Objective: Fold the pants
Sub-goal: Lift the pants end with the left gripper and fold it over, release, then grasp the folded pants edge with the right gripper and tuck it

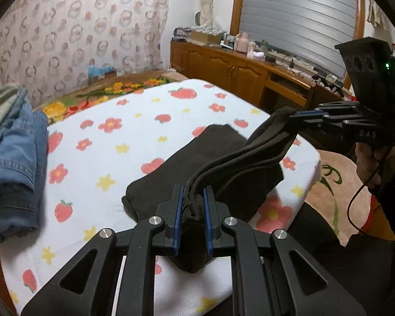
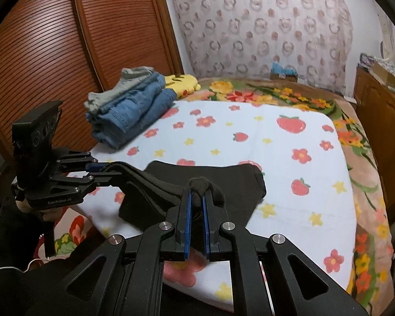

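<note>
The left gripper [image 1: 193, 205] has its two blue-lined fingers pressed close together on a bunched edge of the black pants [image 1: 187, 168], and the cloth sticks up between them. The right gripper [image 2: 197, 205] is pinching the pants too, with a small lump of black cloth poking out above its fingers. In the left view the right gripper [image 1: 306, 117] is seen from the side, up in the air, and a strip of the pants hangs in a curve from it down to the left gripper. In the right view the left gripper [image 2: 97, 171] is off to the left, also holding an end of that strip. The rest of the black pants [image 2: 223, 181] lie folded on the white blanket [image 2: 250, 131] with red flowers, strawberries and yellow stars. Well apart from them, at the far left side of the blanket, sits a pile of folded jeans [image 2: 134, 113] with a grey piece on top. A yellow cloth [image 2: 181, 84] lies just beside the pile.
</note>
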{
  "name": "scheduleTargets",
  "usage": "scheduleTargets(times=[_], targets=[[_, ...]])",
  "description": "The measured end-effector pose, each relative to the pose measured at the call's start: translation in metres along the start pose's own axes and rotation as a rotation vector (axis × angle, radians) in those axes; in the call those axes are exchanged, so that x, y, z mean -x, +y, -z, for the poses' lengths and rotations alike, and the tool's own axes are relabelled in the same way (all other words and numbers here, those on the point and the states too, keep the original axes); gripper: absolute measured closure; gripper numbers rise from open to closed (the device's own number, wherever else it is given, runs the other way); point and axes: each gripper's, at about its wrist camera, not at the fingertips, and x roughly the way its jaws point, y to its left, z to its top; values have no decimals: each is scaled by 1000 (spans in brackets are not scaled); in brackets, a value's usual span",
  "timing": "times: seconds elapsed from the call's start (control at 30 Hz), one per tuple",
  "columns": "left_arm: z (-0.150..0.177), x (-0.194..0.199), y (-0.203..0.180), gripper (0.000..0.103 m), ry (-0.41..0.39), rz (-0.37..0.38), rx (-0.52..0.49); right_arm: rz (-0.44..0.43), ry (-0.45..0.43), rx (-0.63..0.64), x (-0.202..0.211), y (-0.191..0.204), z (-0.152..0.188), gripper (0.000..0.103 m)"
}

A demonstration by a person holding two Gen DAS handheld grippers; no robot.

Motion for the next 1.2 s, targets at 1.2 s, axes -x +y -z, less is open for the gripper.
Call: scheduleTargets(times=[1.2], targets=[[29, -7, 26, 55, -33, -59, 142, 63, -4, 1, -27, 4, 46, 65]])
